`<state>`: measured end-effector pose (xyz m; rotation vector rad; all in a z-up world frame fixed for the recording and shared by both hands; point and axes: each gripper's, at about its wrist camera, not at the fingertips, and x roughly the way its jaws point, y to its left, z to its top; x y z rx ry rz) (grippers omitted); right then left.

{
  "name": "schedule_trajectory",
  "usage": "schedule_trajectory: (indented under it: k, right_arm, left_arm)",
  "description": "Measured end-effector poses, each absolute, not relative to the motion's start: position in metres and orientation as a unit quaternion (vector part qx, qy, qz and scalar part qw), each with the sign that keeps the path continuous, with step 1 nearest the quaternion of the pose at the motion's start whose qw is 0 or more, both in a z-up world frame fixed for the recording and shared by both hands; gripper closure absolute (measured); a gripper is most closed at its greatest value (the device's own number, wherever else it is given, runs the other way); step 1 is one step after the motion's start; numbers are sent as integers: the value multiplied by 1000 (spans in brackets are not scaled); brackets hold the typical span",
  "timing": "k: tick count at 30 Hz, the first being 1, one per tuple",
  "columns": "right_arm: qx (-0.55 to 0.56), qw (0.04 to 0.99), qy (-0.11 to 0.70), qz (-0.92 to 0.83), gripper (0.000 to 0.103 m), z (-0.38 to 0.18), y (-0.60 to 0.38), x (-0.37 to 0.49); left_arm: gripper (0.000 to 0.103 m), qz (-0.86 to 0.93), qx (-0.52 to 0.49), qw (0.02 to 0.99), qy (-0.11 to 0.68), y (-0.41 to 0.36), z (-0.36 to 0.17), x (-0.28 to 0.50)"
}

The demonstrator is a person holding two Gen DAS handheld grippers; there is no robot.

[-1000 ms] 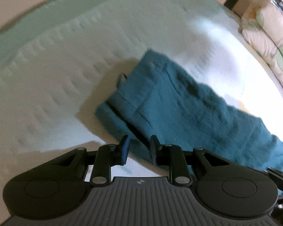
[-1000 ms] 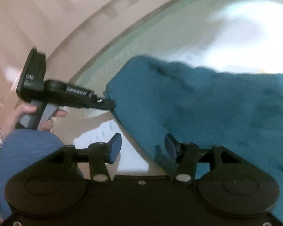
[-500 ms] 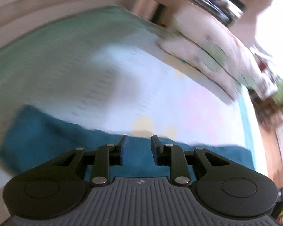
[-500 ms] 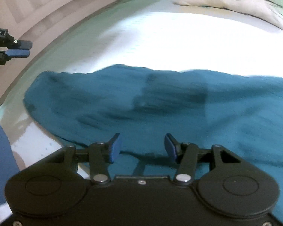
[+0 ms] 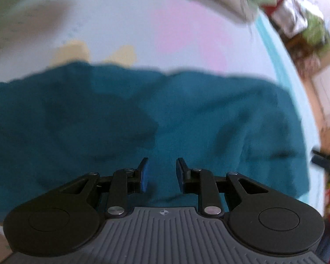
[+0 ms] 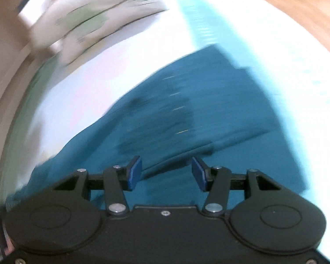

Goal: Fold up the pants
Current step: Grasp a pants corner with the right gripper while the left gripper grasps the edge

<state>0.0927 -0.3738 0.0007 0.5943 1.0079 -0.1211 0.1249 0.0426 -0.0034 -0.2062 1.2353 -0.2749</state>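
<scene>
The teal pants (image 5: 187, 114) lie flat on the bed as a long band across the left wrist view. My left gripper (image 5: 161, 173) hovers over their near edge, open and empty. In the right wrist view the pants (image 6: 209, 110) run from lower left to upper right, with a fold line crossing near my right gripper (image 6: 166, 172), which is open and empty above the cloth. Both views are blurred by motion.
The bed sheet (image 5: 143, 22) is pale with pink and yellow patches. Pillows (image 6: 88, 15) lie at the bed's head. The bed's right edge (image 5: 281, 66) drops to cluttered furniture and wooden floor (image 6: 308, 6).
Both grippers have swung along the pants away from the waistband end toward the other end. Both stayed open and empty. The pants lie still.
</scene>
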Motion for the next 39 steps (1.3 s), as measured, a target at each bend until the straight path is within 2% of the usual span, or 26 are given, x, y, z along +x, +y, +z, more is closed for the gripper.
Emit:
schedule_trajectory:
  k: [5, 11, 16, 18, 19, 20, 23, 27, 32, 36, 39]
  right_arm:
    - [352, 796, 480, -114, 44, -37, -414, 103]
    - [404, 774, 463, -153, 44, -63, -435, 103]
    - [451, 774, 419, -151, 45, -67, -447, 96]
    - [443, 782, 413, -148, 61, -68, -446, 99]
    - [432, 787, 415, -145, 83, -68, -445, 101]
    - [422, 793, 416, -140, 84, -66, -442, 104]
    - [389, 820, 404, -116, 88, -47, -430, 108]
    - [318, 872, 364, -74, 88, 11, -406, 110]
    - [307, 899, 311, -37, 89, 82, -403, 82]
    - [323, 889, 319, -60, 89, 93, -420, 40]
    - [305, 868, 381, -91, 88, 63, -432, 20]
  left_arm:
    - [78, -106, -100, 769, 623, 49, -30, 123]
    - [78, -102, -125, 763, 626, 59, -35, 125]
    - [78, -105, -117, 765, 625, 55, -37, 129]
    - [78, -105, -117, 765, 625, 54, -37, 129]
    - [78, -105, -118, 765, 625, 53, -38, 130]
    - [78, -105, -119, 765, 625, 52, -38, 130]
    - [78, -105, -130, 763, 624, 55, -38, 131]
    - [78, -102, -155, 765, 617, 66, -33, 132]
    - [78, -104, -194, 788, 574, 85, -12, 129]
    - [77, -105, -225, 797, 550, 96, -1, 126]
    - [77, -105, -219, 790, 563, 91, -7, 127]
